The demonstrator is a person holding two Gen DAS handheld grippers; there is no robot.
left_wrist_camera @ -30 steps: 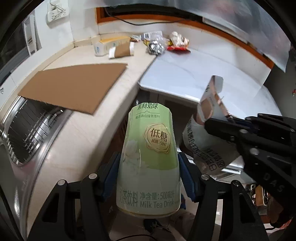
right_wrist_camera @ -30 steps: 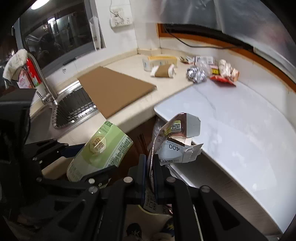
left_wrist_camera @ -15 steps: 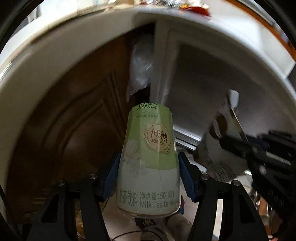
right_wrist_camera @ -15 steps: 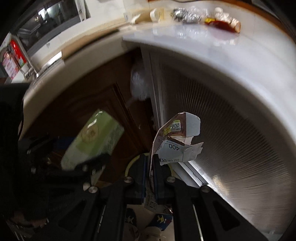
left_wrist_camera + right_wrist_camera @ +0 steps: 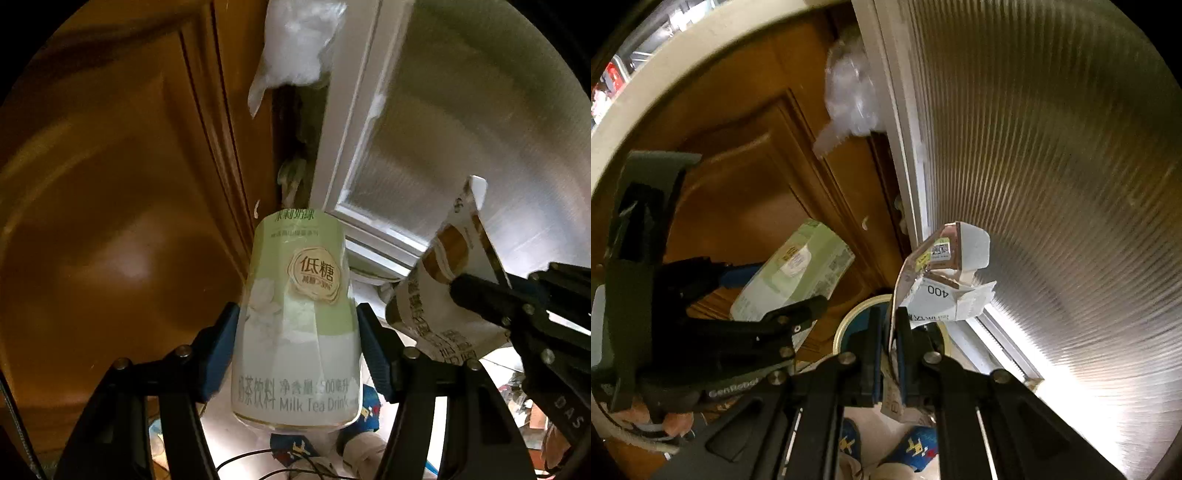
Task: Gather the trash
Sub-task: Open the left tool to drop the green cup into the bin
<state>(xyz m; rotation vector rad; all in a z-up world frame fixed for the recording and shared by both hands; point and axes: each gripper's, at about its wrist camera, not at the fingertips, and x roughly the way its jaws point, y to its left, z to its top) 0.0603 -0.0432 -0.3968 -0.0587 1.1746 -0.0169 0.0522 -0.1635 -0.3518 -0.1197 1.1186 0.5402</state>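
Observation:
My left gripper (image 5: 297, 332) is shut on a green and white milk tea bottle (image 5: 299, 314), held upright between its blue pads; the bottle also shows in the right wrist view (image 5: 794, 273). My right gripper (image 5: 888, 332) is shut on a flattened, torn white and brown carton (image 5: 945, 277), also seen in the left wrist view (image 5: 443, 295). Both are held low in front of the cabinets. Below the carton a round bin rim (image 5: 849, 317) shows, mostly hidden by my right gripper.
A brown wooden cabinet door (image 5: 110, 221) is at the left and a ribbed metal door with a white frame (image 5: 1052, 166) at the right. A clear plastic bag (image 5: 295, 48) hangs in the gap between them. The person's feet in blue socks (image 5: 916, 446) stand below.
Both grippers have dropped from above the counter to in front of the cabinets, still holding the bottle and the carton. The counter and sink have left view; the bin rim has appeared.

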